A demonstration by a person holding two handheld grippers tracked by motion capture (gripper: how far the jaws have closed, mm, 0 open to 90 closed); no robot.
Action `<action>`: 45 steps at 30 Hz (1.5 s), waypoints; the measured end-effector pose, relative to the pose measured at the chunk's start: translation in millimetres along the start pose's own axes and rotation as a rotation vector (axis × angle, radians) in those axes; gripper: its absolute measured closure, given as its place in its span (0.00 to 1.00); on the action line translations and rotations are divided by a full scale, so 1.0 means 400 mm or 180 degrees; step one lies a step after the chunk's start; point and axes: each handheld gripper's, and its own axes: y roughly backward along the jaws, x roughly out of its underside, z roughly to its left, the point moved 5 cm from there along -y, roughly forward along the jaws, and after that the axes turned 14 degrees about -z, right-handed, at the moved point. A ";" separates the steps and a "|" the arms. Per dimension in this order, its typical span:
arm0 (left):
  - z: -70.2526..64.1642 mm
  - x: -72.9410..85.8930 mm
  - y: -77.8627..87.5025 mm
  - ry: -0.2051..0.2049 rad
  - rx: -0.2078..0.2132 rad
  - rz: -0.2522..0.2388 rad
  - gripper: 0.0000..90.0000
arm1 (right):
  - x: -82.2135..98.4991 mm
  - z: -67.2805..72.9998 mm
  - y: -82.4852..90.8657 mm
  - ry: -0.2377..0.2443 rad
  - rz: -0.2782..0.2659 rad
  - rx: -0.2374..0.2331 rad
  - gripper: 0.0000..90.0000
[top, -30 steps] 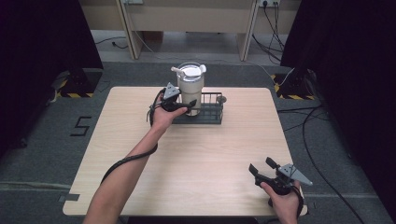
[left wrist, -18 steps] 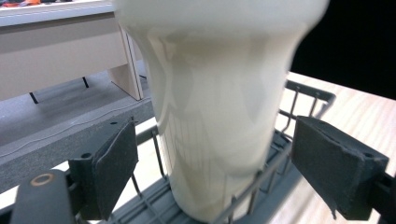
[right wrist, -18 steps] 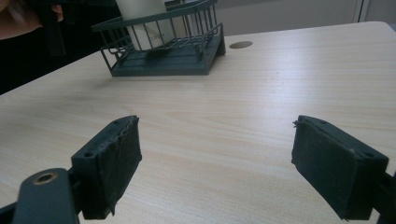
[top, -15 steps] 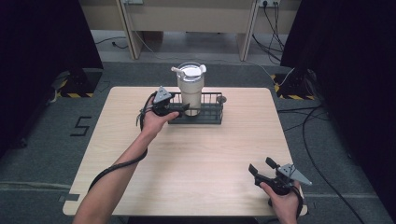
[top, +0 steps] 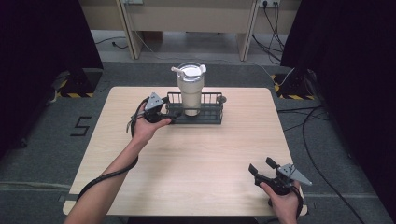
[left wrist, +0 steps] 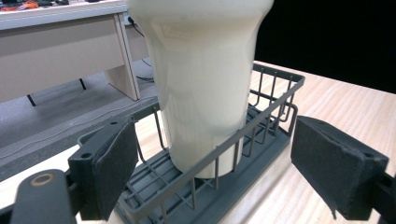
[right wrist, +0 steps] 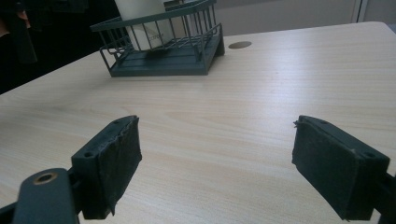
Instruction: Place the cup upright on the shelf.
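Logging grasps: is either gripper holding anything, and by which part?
Nothing is held. The left gripper is open before the dark wire rack; the right gripper is open over the table.

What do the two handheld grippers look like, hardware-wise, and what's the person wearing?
Both are black two-jaw units. The left gripper and right gripper each carry a grey three-cornered plate on top. The pads are dark, rough rectangles with frayed edges, on black jaw arms with small round holes. A black cable trails along the left forearm. Forearms are bare, no sleeves in view.
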 end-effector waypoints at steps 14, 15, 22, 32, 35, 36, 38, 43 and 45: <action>-0.026 -0.003 0.072 -0.0033 0.0046 -0.0052 0.16 | 0.000 0.000 0.000 -0.0005 0.0003 -0.0001 0.18; -0.028 -0.002 0.078 -0.0034 0.0046 -0.0060 0.16 | 0.000 0.000 0.000 -0.0004 0.0005 0.0000 0.18; -0.043 0.007 0.133 -0.0020 0.0048 -0.0085 0.16 | 0.000 0.000 0.000 0.0001 0.0003 0.0004 0.18; -0.055 0.040 0.207 0.0012 0.0007 -0.0093 0.16 | 0.000 0.000 -0.001 0.0020 0.0002 0.0010 0.18; -0.053 0.048 0.226 0.0021 -0.0017 -0.0095 0.16 | 0.000 0.001 -0.001 0.0018 0.0004 0.0007 0.18; -0.053 0.055 0.239 0.0024 -0.0029 -0.0090 0.16 | 0.000 0.000 -0.001 0.0028 0.0000 0.0010 0.18; -0.053 0.059 0.245 0.0032 -0.0038 -0.0089 0.16 | 0.000 0.000 -0.001 0.0021 0.0006 0.0006 0.18; -0.053 0.078 0.272 0.0054 -0.0078 -0.0081 0.16 | 0.000 0.000 -0.001 0.0023 0.0007 0.0014 0.18; -0.055 0.084 0.282 0.0063 -0.0086 -0.0078 0.16 | 0.000 0.000 -0.001 0.0027 0.0000 0.0011 0.18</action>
